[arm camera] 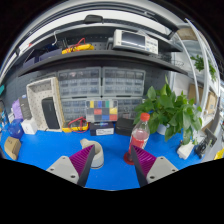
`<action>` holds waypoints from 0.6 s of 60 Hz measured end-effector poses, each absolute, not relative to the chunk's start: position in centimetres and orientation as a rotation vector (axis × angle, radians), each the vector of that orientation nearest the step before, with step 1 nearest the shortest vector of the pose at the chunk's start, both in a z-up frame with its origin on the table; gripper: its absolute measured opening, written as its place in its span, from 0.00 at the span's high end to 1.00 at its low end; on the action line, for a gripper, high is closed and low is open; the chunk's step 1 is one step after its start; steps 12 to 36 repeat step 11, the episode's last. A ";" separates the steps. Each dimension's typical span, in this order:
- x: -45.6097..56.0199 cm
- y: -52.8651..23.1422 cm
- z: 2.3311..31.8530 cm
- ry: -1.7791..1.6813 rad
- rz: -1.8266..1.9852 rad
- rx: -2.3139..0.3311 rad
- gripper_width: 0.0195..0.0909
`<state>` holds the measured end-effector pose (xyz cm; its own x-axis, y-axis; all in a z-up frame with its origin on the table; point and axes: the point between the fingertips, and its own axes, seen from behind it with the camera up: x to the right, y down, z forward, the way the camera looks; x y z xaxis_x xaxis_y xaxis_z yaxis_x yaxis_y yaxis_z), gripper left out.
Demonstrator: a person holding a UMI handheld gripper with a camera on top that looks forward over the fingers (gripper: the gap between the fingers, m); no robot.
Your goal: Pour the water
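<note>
Bottle (139, 133) upright — just ahead, right finger (146, 162).

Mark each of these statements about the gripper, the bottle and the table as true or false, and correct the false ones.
1. The bottle has a red cap. True.
2. The gripper is shut on the bottle. False: it is open; the bottle stands just ahead of the right finger.
3. The table is blue. True.
4. The plant stands left of the bottle. False: it stands to its right.
5. A colour chart stands behind the table. True.
</note>
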<state>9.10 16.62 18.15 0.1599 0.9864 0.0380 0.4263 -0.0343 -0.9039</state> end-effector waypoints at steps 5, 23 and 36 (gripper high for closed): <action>9.3 16.3 19.3 -1.375 0.848 -1.588 0.26; 9.7 15.9 19.7 -1.365 0.851 -1.593 0.26; 9.7 15.9 19.7 -1.365 0.851 -1.593 0.26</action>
